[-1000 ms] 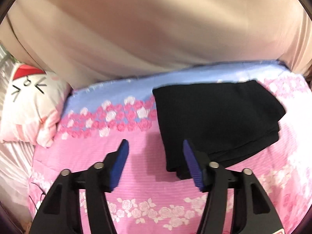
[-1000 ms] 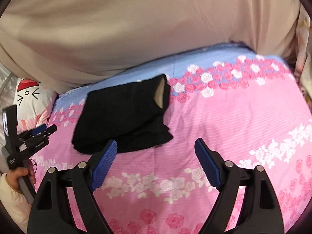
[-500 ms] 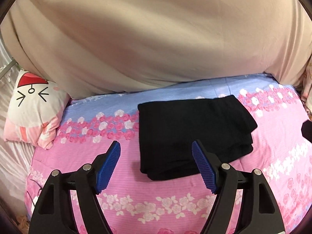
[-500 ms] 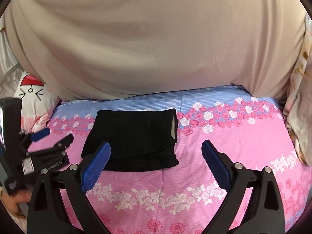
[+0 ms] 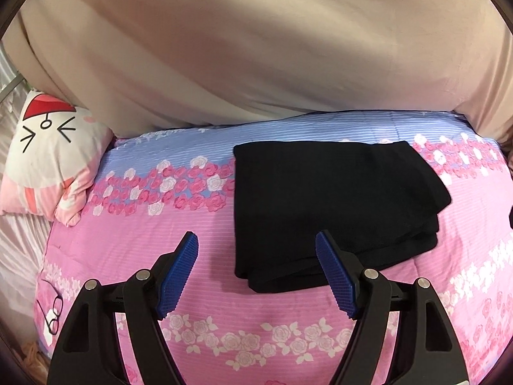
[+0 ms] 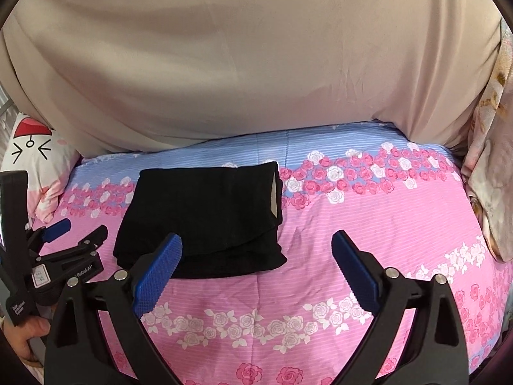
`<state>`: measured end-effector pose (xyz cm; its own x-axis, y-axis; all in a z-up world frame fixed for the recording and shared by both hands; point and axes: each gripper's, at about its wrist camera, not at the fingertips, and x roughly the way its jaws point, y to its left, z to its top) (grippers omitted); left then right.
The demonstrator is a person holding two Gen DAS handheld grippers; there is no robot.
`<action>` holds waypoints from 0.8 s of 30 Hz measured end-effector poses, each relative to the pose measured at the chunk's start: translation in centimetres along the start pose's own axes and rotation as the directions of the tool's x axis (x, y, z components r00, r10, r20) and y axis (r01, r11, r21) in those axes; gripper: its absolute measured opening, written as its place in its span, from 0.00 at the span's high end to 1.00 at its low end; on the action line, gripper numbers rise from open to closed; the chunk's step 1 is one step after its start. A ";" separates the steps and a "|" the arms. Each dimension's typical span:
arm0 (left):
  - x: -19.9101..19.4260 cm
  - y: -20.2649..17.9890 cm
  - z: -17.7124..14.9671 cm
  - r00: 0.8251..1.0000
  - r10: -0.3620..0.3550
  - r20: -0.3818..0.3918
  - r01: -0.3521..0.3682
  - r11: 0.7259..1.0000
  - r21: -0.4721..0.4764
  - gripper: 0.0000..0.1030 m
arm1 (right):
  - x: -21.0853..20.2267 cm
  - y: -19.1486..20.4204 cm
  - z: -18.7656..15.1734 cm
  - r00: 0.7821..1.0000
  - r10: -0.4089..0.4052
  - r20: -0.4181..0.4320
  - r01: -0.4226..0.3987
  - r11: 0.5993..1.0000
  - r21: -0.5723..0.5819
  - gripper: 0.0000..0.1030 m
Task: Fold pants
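While both tongs [image 5: 256, 253] [image 6: 256, 256] gape, folded pants [image 5: 323, 211] lie just ahead.

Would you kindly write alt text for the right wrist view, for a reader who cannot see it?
Black pants lie folded into a compact stack on a pink rose-print bedspread, beyond the open, empty right gripper. The left gripper hovers open at the left edge, near a cartoon pillow.

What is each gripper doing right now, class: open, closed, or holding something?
Left gripper: open, holding nothing, near the folded black pants.
Right gripper: open, holding nothing.
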<state>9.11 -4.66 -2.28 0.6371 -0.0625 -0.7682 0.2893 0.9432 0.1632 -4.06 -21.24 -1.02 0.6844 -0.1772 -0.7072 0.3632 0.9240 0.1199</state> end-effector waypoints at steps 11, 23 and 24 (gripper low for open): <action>1.5 1.2 0.4 0.999 0.044 -0.009 -0.045 0.998 -0.039 0.16 | 1.8 1.0 0.4 0.999 -0.046 -0.010 0.046 0.998 -0.036 0.10; 1.9 0.7 0.7 1.000 0.006 0.013 -0.006 1.000 -0.017 0.16 | 2.8 0.8 0.8 0.998 -0.064 -0.007 0.063 0.997 -0.032 0.10; 1.8 0.6 0.7 1.000 -0.004 0.020 0.004 1.000 -0.012 0.16 | 2.8 0.8 0.8 0.998 -0.070 -0.004 0.070 0.997 -0.029 0.10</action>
<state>10.93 -4.46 -3.13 0.6502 -0.0723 -0.7563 0.2831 0.9468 0.1529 -1.35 -21.24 -2.35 0.6547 -0.2402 -0.7167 0.3918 0.9187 0.0500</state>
